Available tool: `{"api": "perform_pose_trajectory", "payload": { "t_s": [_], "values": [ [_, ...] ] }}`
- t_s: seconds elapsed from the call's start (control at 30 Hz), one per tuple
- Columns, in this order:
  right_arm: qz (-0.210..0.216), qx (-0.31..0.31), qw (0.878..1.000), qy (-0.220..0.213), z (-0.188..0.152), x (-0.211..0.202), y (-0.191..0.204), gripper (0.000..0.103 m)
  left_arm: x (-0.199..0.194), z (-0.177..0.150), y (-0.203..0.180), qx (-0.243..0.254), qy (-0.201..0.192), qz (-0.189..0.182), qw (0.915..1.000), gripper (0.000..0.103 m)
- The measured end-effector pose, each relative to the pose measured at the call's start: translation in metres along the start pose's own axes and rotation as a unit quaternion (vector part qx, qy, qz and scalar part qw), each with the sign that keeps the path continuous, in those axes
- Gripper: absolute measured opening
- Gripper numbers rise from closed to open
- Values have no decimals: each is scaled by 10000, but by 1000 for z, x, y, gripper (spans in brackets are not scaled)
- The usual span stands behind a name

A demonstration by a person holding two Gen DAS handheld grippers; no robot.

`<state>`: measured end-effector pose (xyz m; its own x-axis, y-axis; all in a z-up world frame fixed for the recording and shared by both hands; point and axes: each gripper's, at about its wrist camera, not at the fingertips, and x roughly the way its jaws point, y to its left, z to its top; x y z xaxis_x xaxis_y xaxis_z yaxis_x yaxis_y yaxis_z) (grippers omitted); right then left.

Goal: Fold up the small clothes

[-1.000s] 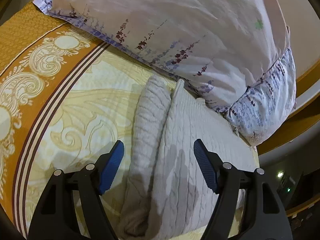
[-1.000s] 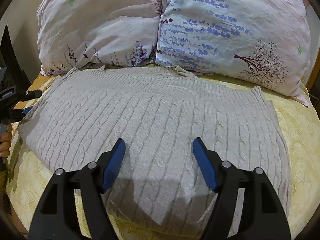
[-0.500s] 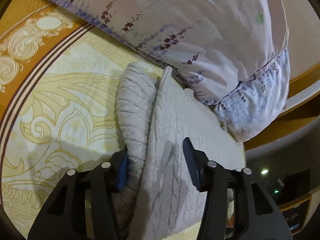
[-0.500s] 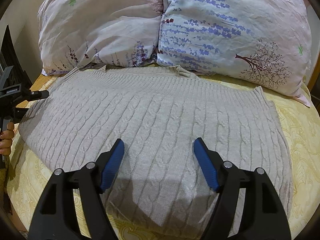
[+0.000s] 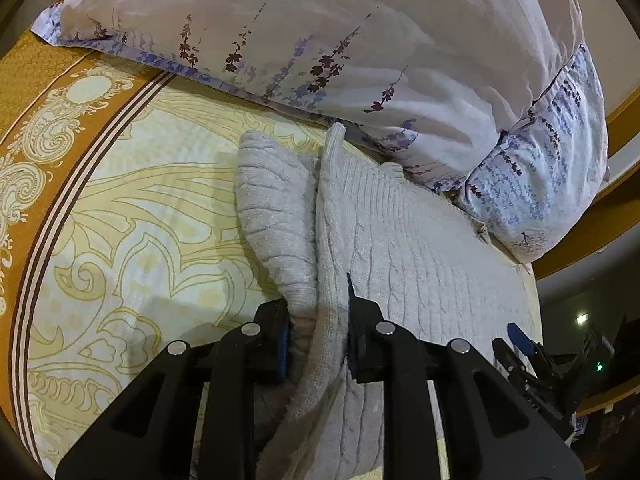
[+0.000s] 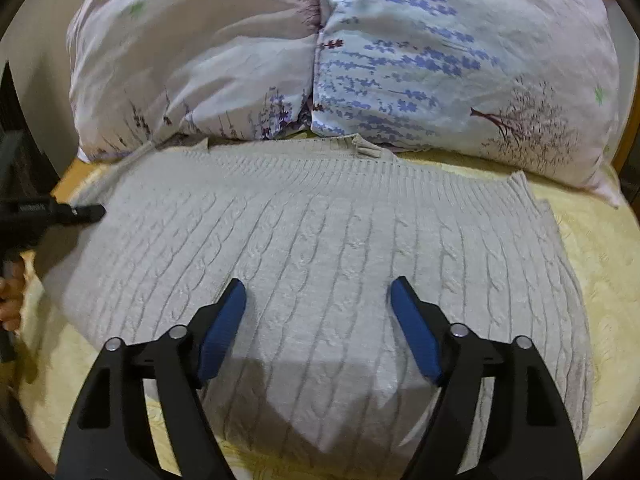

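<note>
A light grey cable-knit sweater [image 6: 320, 248] lies flat on the bed, its ribbed edge toward the pillows. In the left wrist view the sweater [image 5: 420, 240] has a folded sleeve [image 5: 272, 208] bunched along its left side. My left gripper [image 5: 318, 328] is shut on the sweater's side edge and the sleeve, with fabric pinched between the blue pads. It also shows in the right wrist view [image 6: 86, 212] at the sweater's left edge. My right gripper [image 6: 318, 312] is open and empty, hovering over the sweater's near middle. It also shows in the left wrist view [image 5: 520, 340].
Two floral pillows [image 6: 192, 64] [image 6: 460, 52] lie against the headboard just behind the sweater. The yellow patterned bedsheet [image 5: 152, 220] with an orange border [image 5: 36, 92] spreads to the left. A wooden bed frame [image 5: 624, 112] runs at the right.
My left gripper has gone from open over the sweater's side edge to shut on the edge and sleeve. My right gripper has stayed open, shifting slightly closer over the sweater.
</note>
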<state>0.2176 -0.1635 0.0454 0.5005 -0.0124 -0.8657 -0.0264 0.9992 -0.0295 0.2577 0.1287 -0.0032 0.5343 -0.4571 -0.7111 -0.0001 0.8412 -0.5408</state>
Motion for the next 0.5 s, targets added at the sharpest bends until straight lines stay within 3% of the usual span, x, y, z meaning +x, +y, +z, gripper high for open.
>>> {"api": "perform_pose_trajectory", "payload": {
  "t_s": [0.17, 0.33, 0.5],
  "values": [
    [-53, -5, 10000, -10, 0, 2, 1, 80, -2, 0, 0, -174, -23, -131, 9998, 19],
    [-26, 5, 10000, -6, -2, 0, 0, 80, -21, 6, -11, -355, -263, -968, 9943, 17],
    [-5, -8, 10000, 0, -1, 1, 0, 80, -34, 15, -52, -42, -404, -1365, 9898, 16]
  ]
}}
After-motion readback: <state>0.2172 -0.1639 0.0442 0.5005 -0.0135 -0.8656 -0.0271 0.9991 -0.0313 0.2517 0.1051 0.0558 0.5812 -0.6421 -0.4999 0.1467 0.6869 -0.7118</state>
